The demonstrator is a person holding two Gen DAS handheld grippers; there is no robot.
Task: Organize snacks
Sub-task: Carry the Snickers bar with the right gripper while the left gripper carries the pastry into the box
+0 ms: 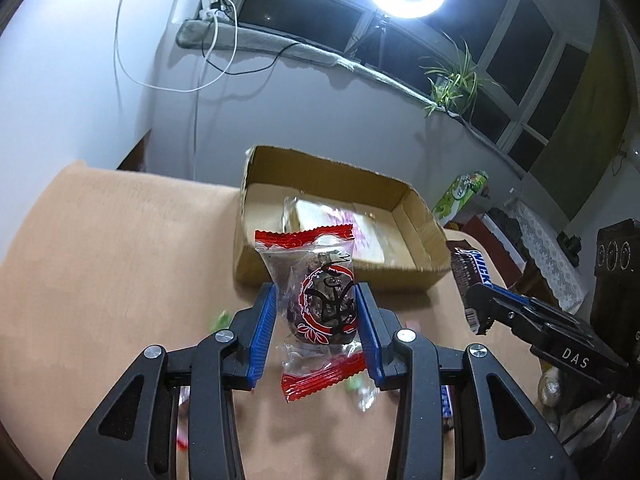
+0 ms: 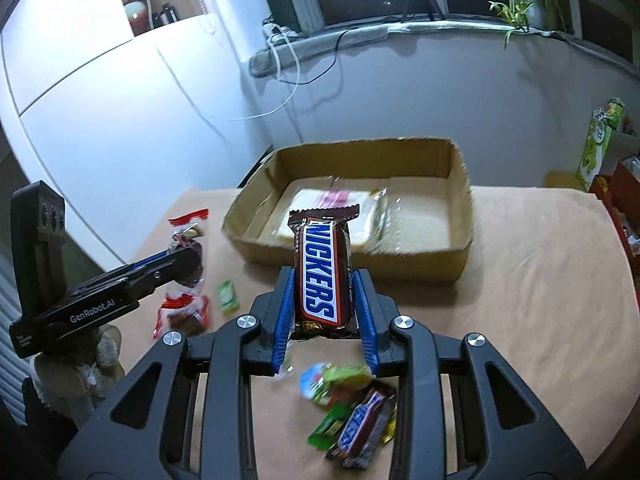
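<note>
The left gripper [image 1: 316,320] pinches a red-ended clear candy packet [image 1: 320,300]; the right gripper [image 2: 324,312] clamps a Snickers bar [image 2: 322,272]. The cardboard box [image 2: 460,264] sits at twelve o'clock, holding what may be wrapped bread [image 2: 332,204]. Loose snacks [image 2: 352,420] lie at six.

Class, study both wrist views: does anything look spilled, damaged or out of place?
Nothing looks damaged. A jumble of small wrapped snacks lies loose on the tan table, outside the brown cardboard box, which so far holds only one clear-wrapped white packet.
</note>
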